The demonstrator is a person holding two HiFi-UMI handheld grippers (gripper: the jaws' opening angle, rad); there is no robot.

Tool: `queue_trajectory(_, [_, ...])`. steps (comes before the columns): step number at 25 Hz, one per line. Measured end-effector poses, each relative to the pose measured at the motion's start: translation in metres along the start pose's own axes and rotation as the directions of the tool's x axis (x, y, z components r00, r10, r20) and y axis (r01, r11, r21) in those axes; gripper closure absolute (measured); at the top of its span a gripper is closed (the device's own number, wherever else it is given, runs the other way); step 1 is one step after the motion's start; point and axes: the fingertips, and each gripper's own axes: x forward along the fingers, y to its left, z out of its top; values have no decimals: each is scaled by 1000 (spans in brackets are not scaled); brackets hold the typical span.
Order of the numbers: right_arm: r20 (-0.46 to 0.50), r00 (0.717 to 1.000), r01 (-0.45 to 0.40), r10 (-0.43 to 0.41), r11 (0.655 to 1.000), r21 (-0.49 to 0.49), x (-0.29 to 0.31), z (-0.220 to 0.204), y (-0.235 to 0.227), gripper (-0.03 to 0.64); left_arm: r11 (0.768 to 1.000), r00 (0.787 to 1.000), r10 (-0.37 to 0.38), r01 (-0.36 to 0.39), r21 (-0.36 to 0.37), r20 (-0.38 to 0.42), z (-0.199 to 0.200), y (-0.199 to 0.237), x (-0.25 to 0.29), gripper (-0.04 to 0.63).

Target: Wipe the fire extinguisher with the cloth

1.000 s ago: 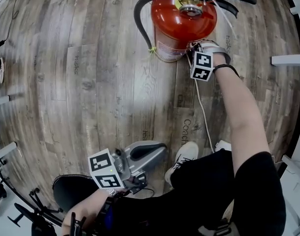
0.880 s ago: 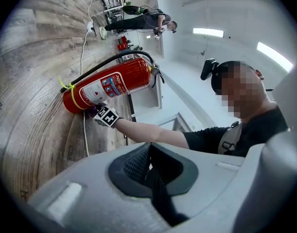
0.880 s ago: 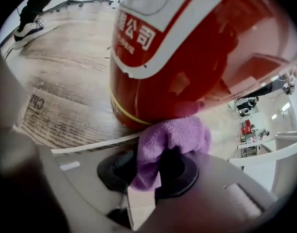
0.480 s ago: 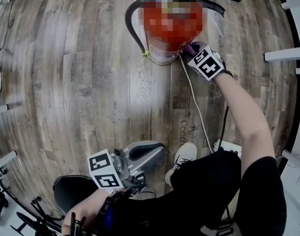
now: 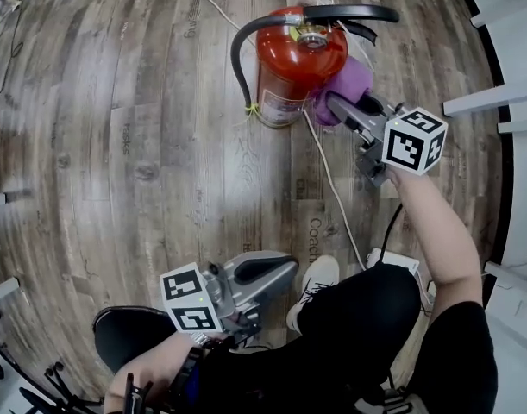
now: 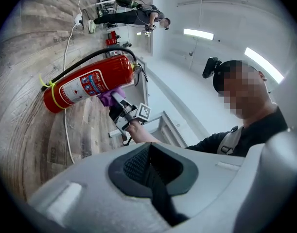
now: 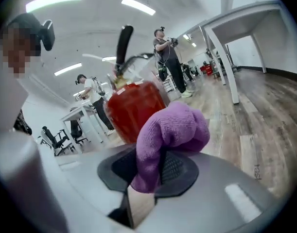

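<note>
Here: plank floor [image 5: 142,145] | white table [image 7: 245,25] | cloth [image 5: 354,80] in right claw [image 5: 335,103] seemingly touching extinguisher [image 5: 289,67]

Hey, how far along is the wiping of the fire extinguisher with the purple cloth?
Done: the purple cloth is clamped in the right claw. In hand: it lies against the upper side of the upright fire extinguisher. Left: the rest of the red body; nothing shows which parts are already clean. The left claw is shut, empty, away from it.

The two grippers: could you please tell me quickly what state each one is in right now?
Left gripper: closed, holding nothing.
Right gripper: closed on the fuzzy purple cloth.
</note>
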Motion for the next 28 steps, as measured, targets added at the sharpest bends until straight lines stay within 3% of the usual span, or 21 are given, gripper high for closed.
queue_trajectory(9, [88, 995, -33, 38, 998, -61, -36, 74, 86, 534, 999, 999, -40, 40, 2, 22, 2, -19, -5, 597])
queue_trajectory(12, [62, 998, -33, 31, 999, 26, -33, 91, 105, 534, 998, 997, -66, 65, 12, 40, 9, -30, -6, 597])
queue_trajectory(15, [58, 994, -98, 92, 990, 104, -17, 103, 133, 534, 996, 995, -92, 91, 17, 43, 12, -40, -7, 597])
queue_trajectory(21, [138, 977, -193, 162, 946, 260, 46, 117, 159, 534, 993, 991, -118, 117, 10, 61, 16, -51, -12, 597])
queue_trajectory(26, [139, 988, -110, 65, 933, 342, 78, 106, 151, 534, 994, 991, -105, 104, 11, 78, 18, -50, -23, 597])
queue_trajectory(28, [147, 986, -122, 75, 931, 343, 82, 105, 154, 534, 995, 992, -97, 96, 9, 85, 19, -48, -28, 597])
